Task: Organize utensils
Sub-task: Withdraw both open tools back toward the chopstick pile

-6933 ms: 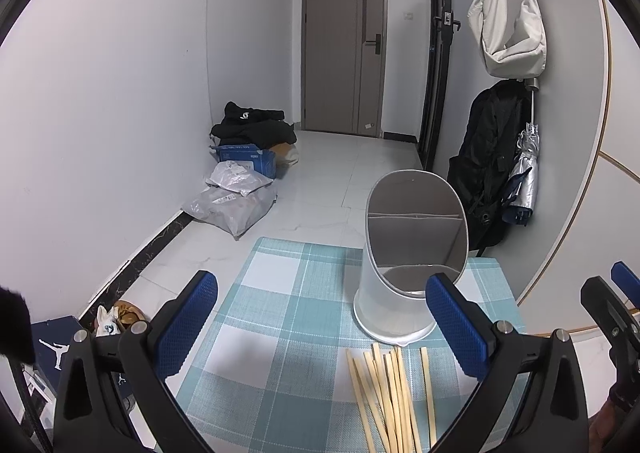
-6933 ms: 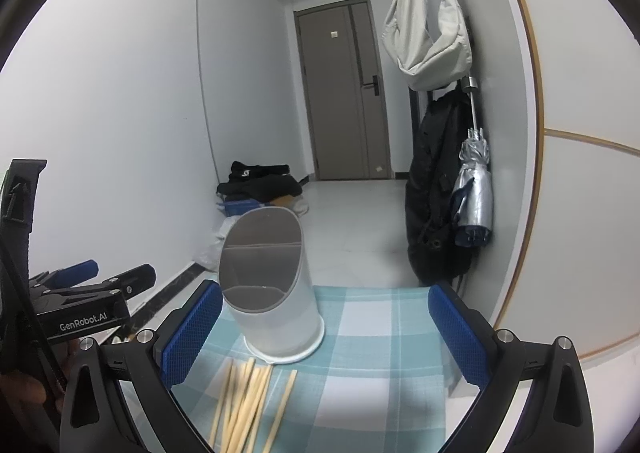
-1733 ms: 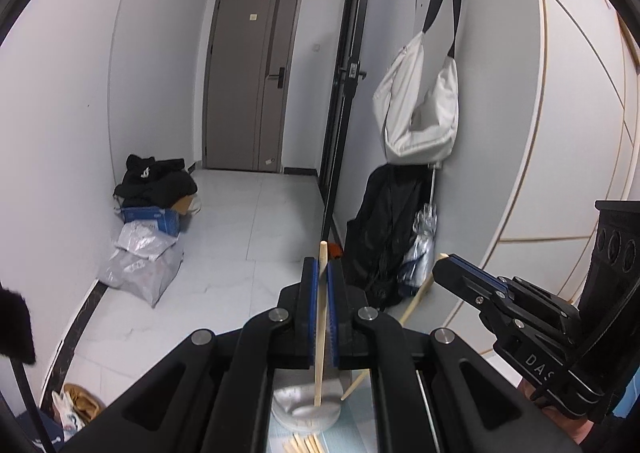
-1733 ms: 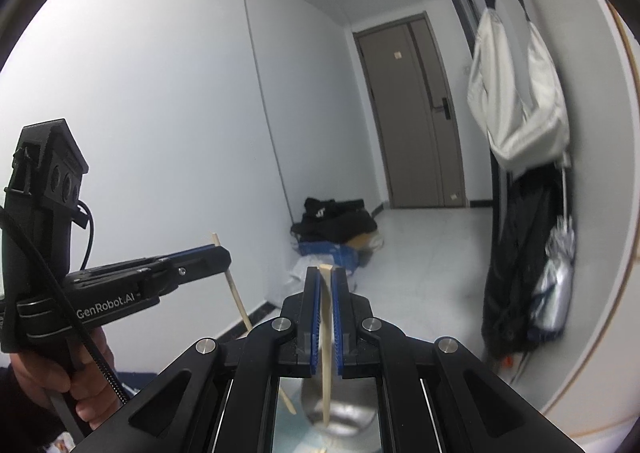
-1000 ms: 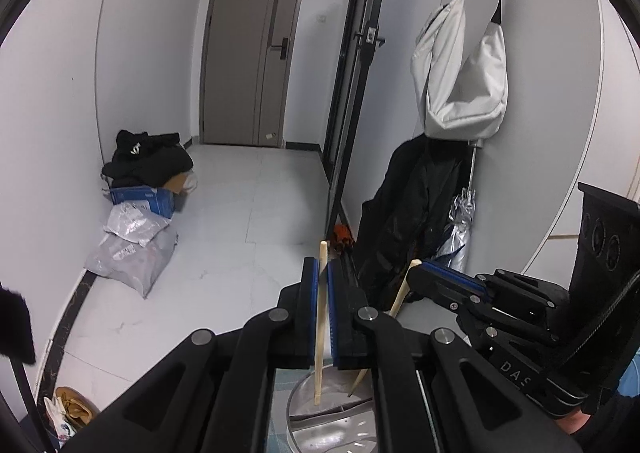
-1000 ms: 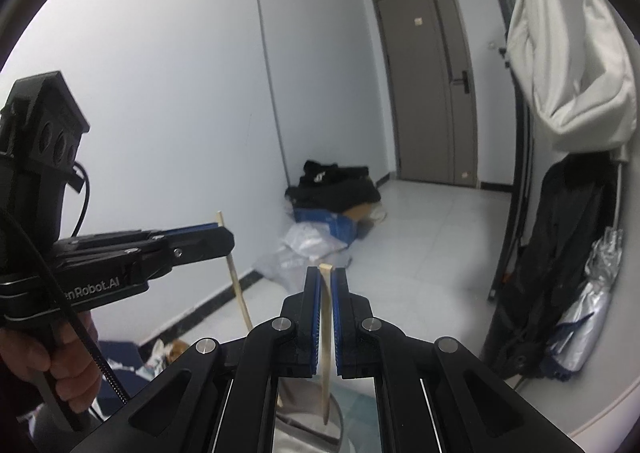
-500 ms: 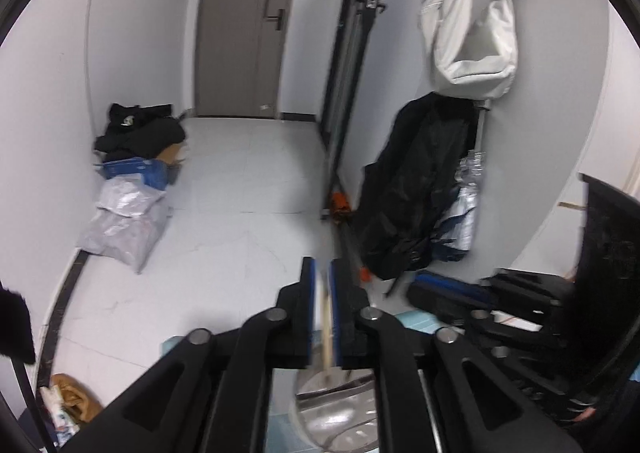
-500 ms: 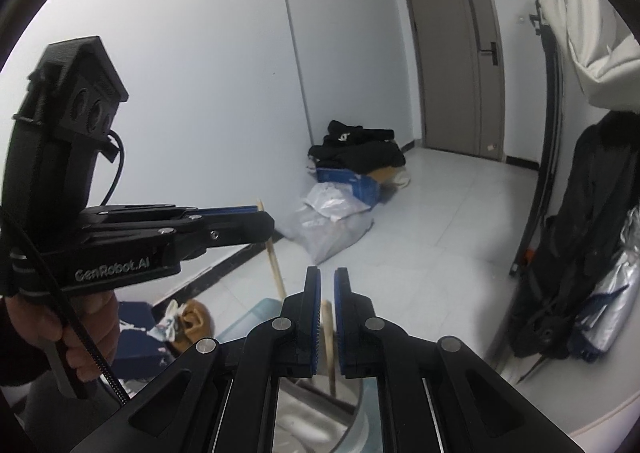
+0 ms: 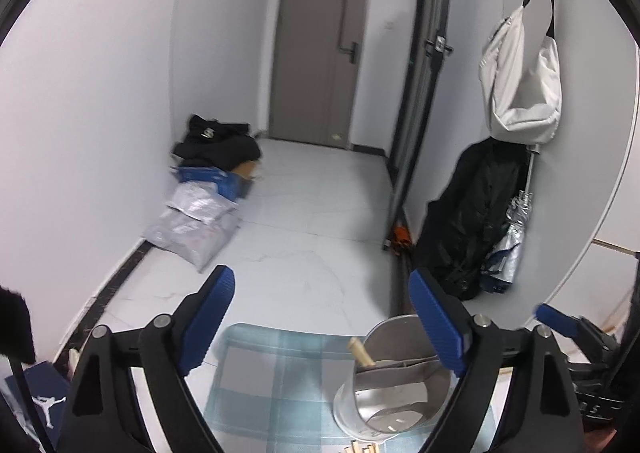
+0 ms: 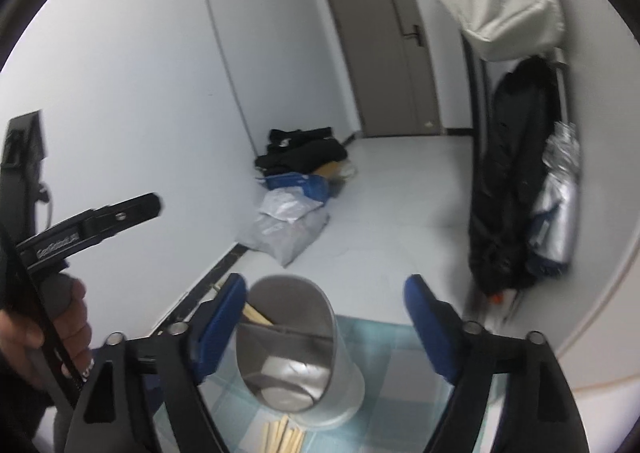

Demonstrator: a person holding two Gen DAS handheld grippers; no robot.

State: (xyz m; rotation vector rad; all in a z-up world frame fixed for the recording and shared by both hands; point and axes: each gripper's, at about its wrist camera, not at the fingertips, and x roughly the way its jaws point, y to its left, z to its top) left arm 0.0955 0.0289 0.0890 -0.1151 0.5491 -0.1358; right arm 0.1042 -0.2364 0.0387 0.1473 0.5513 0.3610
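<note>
A grey two-compartment utensil holder (image 9: 396, 389) (image 10: 296, 353) stands on a blue checked mat (image 9: 272, 373). A wooden chopstick (image 9: 360, 349) (image 10: 256, 315) leans in its rear compartment, tip above the rim. Several loose chopsticks (image 10: 282, 437) (image 9: 362, 447) lie on the mat in front of the holder. My left gripper (image 9: 322, 321) hovers above and left of the holder, its jaws opening with no chopstick between them. My right gripper (image 10: 326, 321) hangs over the holder, jaws opening too, nothing gripped. In the right wrist view the left gripper (image 10: 152, 205) shows at the left, held by a hand (image 10: 60, 317).
The table's far edge drops to a white tiled floor. Bags and dark clothes (image 9: 208, 181) lie by the left wall. A black coat and folded umbrella (image 9: 480, 221) hang on the right wall under a white bag (image 9: 520, 85). A grey door (image 9: 320, 53) closes the hallway.
Each gripper was shut on a chopstick above the holder. Both jaws have spread wide, the chopsticks are gone from them, and one now stands in the holder. Both views have tilted down.
</note>
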